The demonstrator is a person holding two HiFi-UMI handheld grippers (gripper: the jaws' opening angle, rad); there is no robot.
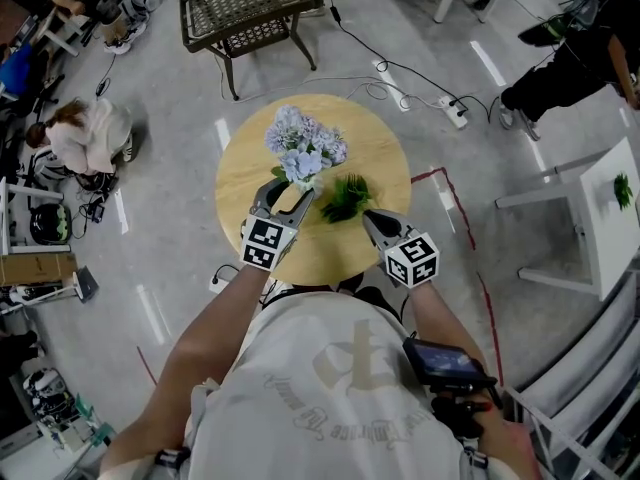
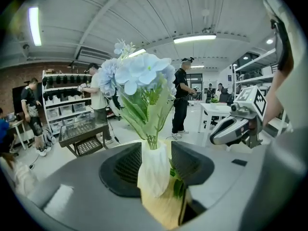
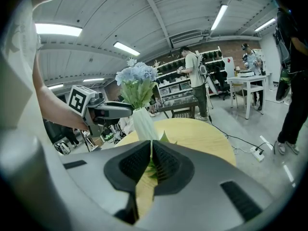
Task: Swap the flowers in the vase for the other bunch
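Vase [image 2: 153, 170] upright, blue flowers [image 2: 142, 76] pointing up (stems vertical).

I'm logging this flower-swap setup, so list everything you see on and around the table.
Round table: one, light wood, centre of the head view.
Vase: one, white, on the table.
Blue flowers: one bunch, in the vase.
Green bunch: one, lying on the table right of the vase.
Mesh bench: one, dark, floor beyond the table.
Power strip: one, white, floor.
Left gripper: grey, open around the vase.
Right gripper: grey, shut on the green bunch.
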